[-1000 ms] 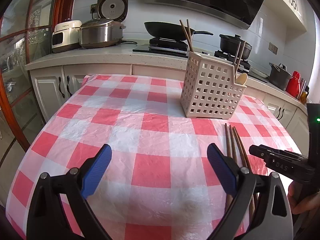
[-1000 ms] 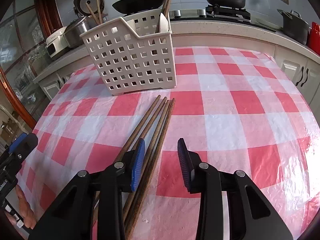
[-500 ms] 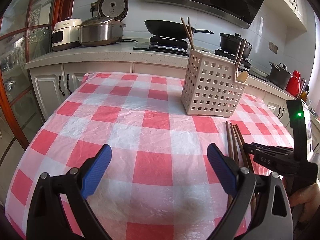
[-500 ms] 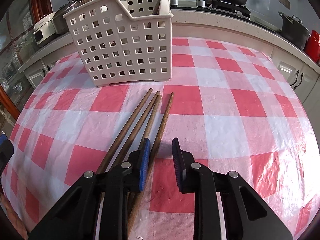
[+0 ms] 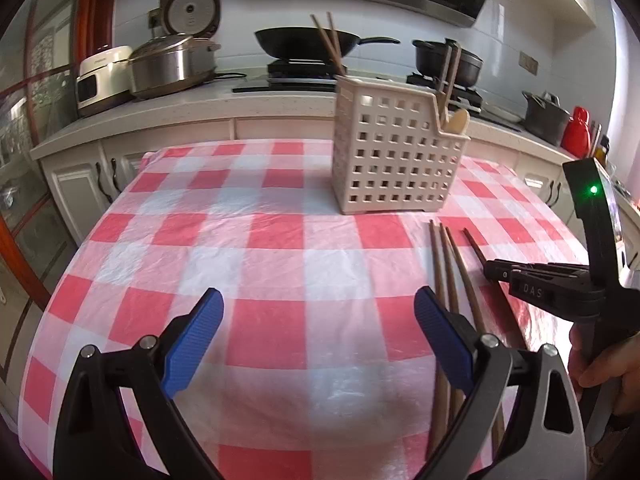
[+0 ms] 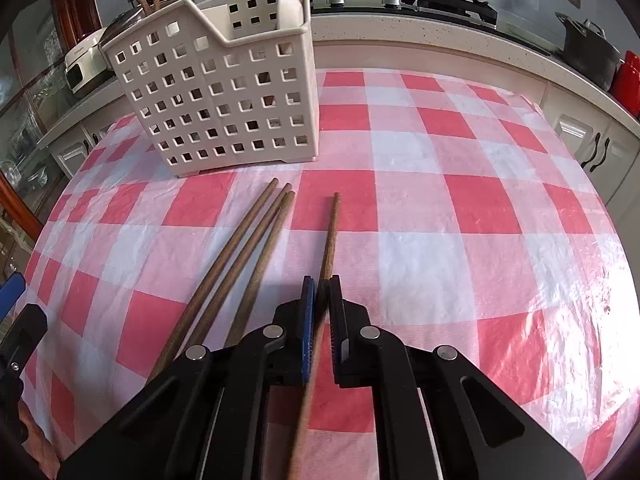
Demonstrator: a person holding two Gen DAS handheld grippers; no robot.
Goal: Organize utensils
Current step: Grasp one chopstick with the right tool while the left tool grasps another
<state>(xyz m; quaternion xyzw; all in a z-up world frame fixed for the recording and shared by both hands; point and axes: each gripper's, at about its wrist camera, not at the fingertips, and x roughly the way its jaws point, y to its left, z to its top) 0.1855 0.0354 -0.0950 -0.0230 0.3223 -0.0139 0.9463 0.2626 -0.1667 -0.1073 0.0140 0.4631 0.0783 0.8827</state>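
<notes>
Brown wooden chopstick [image 6: 329, 236] is lying on the checked tablecloth [image 6: 460, 200], pinched by the right gripper [image 6: 320, 312]; left gripper [image 5: 318, 334] is hanging spread. Lift level (pivot risk) toward the perforated beige plastic caddy [image 6: 224, 96].

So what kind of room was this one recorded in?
A home kitchen, most likely: a wok and black pot sit on a gas stove, a rice cooker stands on the counter, and a checked-cloth table holds a utensil caddy.

Chopsticks [image 6: 256, 240] looked dark matt wood; caddy [image 6: 224, 92] smooth perforated cream plastic; bench cover [image 6: 460, 240] glossy, wrinkled checked plastic film.
</notes>
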